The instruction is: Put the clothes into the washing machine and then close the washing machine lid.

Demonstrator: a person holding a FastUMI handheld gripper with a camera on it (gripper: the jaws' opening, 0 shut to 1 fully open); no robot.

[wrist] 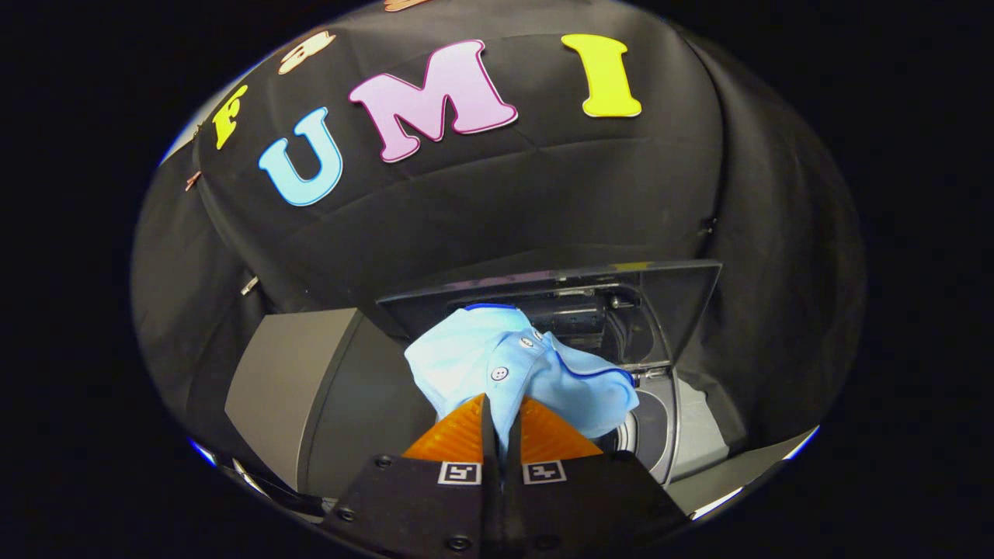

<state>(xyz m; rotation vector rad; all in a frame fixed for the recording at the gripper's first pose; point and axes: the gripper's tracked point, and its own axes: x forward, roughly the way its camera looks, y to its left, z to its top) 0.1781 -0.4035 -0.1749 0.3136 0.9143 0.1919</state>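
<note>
A light blue shirt (pixel 512 365) with white buttons and dark blue trim hangs bunched from my gripper (pixel 501 423). Both orange fingers (pixel 458 435) press together on its cloth. The shirt is held above a top-loading washing machine (pixel 683 435). Part of the round drum opening (pixel 648 435) shows just beyond the fingers, below and to the right of the shirt. The dark lid (pixel 683 310) stands raised behind the shirt, its inner side facing me. The shirt hides much of the opening.
A grey box-like unit (pixel 295 396) stands beside the machine, to the left of the shirt. Black cloth walls close in behind and on both sides.
</note>
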